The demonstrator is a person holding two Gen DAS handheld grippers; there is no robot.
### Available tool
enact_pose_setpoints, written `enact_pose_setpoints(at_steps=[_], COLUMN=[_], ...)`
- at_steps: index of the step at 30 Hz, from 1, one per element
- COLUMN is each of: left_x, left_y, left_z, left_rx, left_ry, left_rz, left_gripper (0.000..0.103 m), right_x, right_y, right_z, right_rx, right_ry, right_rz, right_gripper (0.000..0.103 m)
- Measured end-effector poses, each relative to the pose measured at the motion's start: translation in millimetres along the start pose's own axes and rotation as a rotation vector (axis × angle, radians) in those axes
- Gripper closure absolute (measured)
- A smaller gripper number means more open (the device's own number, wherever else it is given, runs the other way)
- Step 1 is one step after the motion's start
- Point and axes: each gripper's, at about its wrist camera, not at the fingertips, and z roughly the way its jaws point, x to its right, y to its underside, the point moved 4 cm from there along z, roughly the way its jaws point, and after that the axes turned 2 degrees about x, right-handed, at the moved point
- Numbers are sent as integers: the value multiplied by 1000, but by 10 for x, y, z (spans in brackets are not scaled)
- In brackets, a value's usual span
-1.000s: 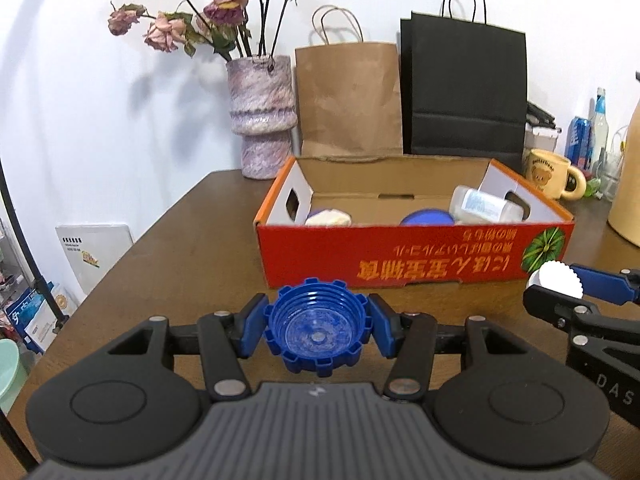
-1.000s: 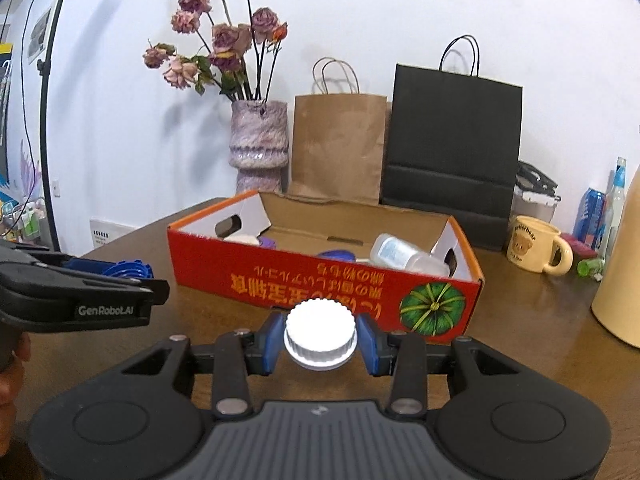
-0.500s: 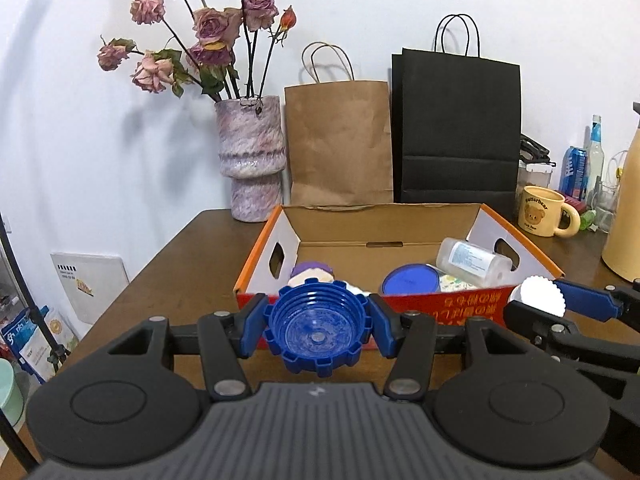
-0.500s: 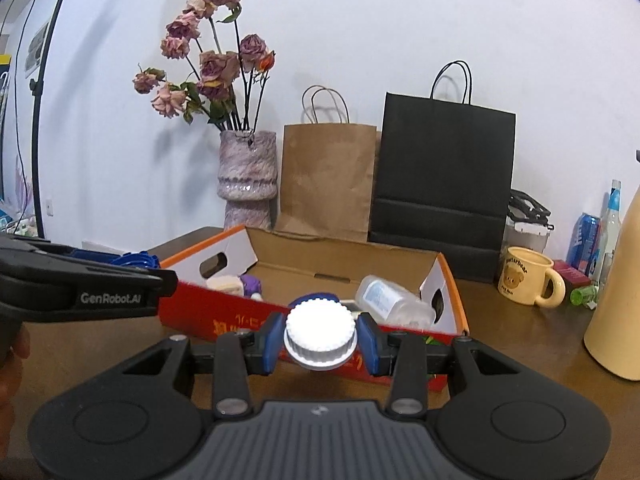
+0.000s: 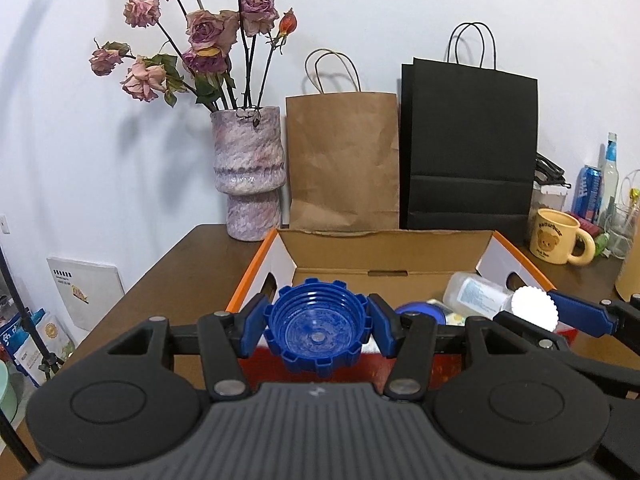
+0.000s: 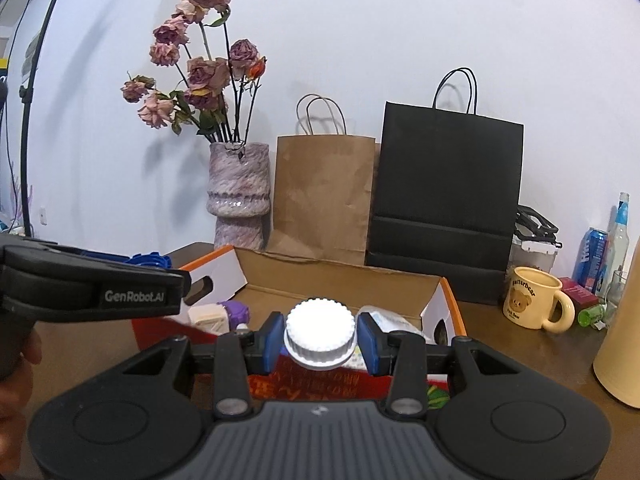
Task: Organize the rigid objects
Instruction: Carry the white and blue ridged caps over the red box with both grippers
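Note:
My left gripper (image 5: 318,330) is shut on a blue ribbed cap (image 5: 316,332), held above the front left edge of the red and orange cardboard box (image 5: 256,280). My right gripper (image 6: 320,340) is shut on a white ribbed cap (image 6: 320,334), held above the box's front wall (image 6: 320,386). The white cap also shows in the left wrist view (image 5: 534,307), and the left gripper shows at the left of the right wrist view (image 6: 120,280). Inside the box lie a clear bottle (image 5: 476,294), a blue lid (image 5: 420,312), and a cream piece (image 6: 206,316) with a purple piece (image 6: 234,312).
Behind the box stand a vase of dried roses (image 5: 248,176), a brown paper bag (image 5: 344,160) and a black paper bag (image 5: 468,148). A yellow bear mug (image 5: 556,236), a can and bottles (image 5: 600,188) are at the right. A tan container (image 6: 624,340) stands far right.
Both grippers have risen and moved forward with their caps, from in front of the box to above its front edge. More of the box's inside shows now.

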Motion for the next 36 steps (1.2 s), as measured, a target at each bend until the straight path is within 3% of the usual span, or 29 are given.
enact_pose_setpoints(at_steps=[18, 36], left_x=[94, 83], left_y=[-299, -339], left_z=[554, 1216], left_rx=[25, -24], left_ry=[-5, -30], left_rz=[-39, -19], left_gripper=[48, 48], right_x=[264, 385], right_y=[-192, -183], right_z=[620, 1277], right_rx=[22, -20], right_ry=[32, 12], right_rz=[32, 32], right_gripper=[64, 64])
